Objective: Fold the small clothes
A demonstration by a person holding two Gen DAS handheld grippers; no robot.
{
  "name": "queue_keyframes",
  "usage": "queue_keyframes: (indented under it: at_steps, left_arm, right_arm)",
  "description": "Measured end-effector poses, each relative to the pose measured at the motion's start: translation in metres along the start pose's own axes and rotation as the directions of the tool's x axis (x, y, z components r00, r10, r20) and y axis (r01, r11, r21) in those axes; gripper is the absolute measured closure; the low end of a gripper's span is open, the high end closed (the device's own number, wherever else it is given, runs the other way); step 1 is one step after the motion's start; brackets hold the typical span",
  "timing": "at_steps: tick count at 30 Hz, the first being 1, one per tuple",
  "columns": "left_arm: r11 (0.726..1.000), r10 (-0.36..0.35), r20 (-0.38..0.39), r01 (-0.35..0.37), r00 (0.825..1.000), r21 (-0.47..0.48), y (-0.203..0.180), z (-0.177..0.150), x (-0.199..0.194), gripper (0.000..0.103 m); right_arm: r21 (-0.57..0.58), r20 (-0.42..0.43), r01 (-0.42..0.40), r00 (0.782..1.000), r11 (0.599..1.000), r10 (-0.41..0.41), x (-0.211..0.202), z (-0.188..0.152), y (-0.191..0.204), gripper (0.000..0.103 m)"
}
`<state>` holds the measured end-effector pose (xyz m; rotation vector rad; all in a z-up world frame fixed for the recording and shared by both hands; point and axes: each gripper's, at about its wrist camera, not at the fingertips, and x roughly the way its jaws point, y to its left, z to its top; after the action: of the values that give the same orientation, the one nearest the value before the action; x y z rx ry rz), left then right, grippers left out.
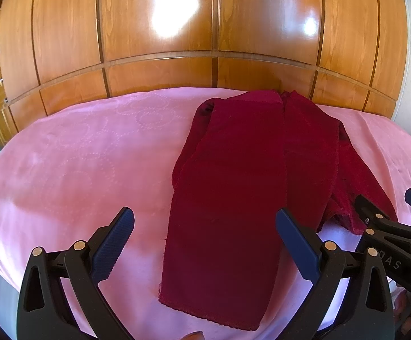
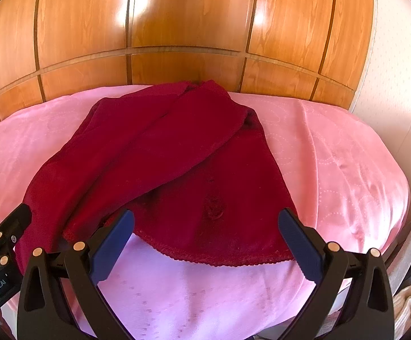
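A dark red garment (image 1: pixel 233 187) lies on the pink bedspread (image 1: pixel 72 170), with long panels folded over its middle and running toward me. It also shows in the right wrist view (image 2: pixel 182 170), with its scalloped hem nearest. My left gripper (image 1: pixel 205 223) is open and empty, hovering over the near end of the left folded panel. My right gripper (image 2: pixel 205 226) is open and empty, just above the hem. The right gripper also appears at the right edge of the left wrist view (image 1: pixel 387 206), open beside the garment's right side.
A glossy wooden wardrobe (image 1: pixel 205 28) stands right behind the bed. The bed's near edge (image 2: pixel 205 320) runs under my grippers. A pale wall (image 2: pixel 398 85) is on the right, with beige cloth (image 2: pixel 409 303) on the floor beside the bed.
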<state>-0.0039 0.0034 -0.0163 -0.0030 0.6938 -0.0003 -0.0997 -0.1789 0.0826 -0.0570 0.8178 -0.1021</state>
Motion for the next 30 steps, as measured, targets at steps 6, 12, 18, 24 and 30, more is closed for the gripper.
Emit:
queue_keyframes:
  at_steps: [6, 12, 18, 24, 30]
  left_arm:
    - [1.0, -0.001, 0.0, 0.001, 1.0, 0.009, -0.001, -0.001, 0.0, 0.004]
    - [1.0, -0.004, -0.004, 0.004, 1.0, 0.027, -0.002, -0.003, 0.0, 0.004]
    - [0.992, -0.039, -0.052, 0.045, 0.998, 0.114, 0.004, -0.009, 0.006, 0.004]
    - [0.982, -0.137, -0.139, 0.153, 0.981, 0.11, 0.018, -0.028, 0.01, 0.004]
    - [0.96, -0.154, -0.158, 0.185, 0.975, 0.209, 0.001, -0.044, 0.011, 0.014]
  right_arm:
    - [0.001, -0.005, -0.002, 1.0, 1.0, 0.002, 0.0, -0.001, 0.0, 0.002]
    - [0.012, -0.014, -0.012, 1.0, 1.0, 0.013, 0.003, -0.001, -0.001, 0.002]
    - [0.103, -0.065, -0.187, 0.979, 0.977, 0.194, 0.015, 0.001, -0.022, 0.002]
    - [0.22, -0.105, -0.306, 0.936, 0.926, 0.335, 0.035, 0.007, -0.042, 0.015]
    - [0.343, -0.161, -0.457, 0.832, 0.821, 0.53, 0.068, 0.017, -0.033, 0.041]
